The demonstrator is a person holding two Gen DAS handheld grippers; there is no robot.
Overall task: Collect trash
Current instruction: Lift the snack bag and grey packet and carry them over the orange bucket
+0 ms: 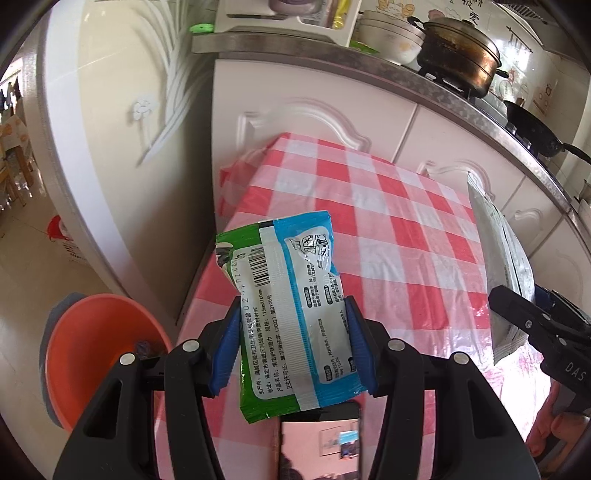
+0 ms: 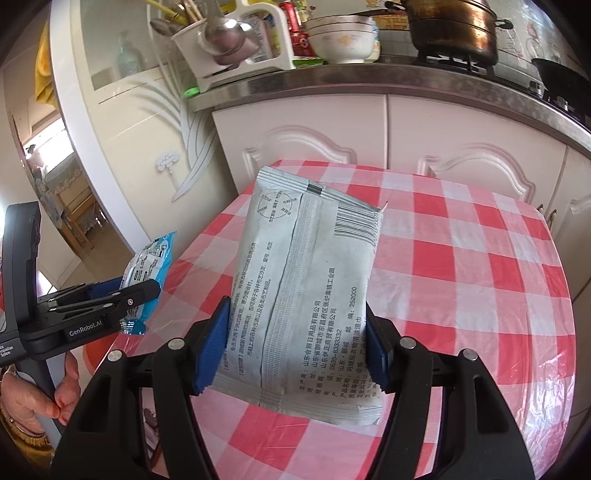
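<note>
While above table (image 1: 406, 221), blue-green packet (image 1: 291, 295) clamped between left gripper (image 1: 293, 347) fingers.

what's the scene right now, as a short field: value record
left gripper: shut on blue-green packet, lifted above the table
right gripper: shut on grey packet, lifted above the table
table: red-and-white checked cloth under clear plastic
orange bin: on the floor beside the table's left edge, something dark inside
counter: behind the table, with pot and bowls
trash left on table: none in view
</note>
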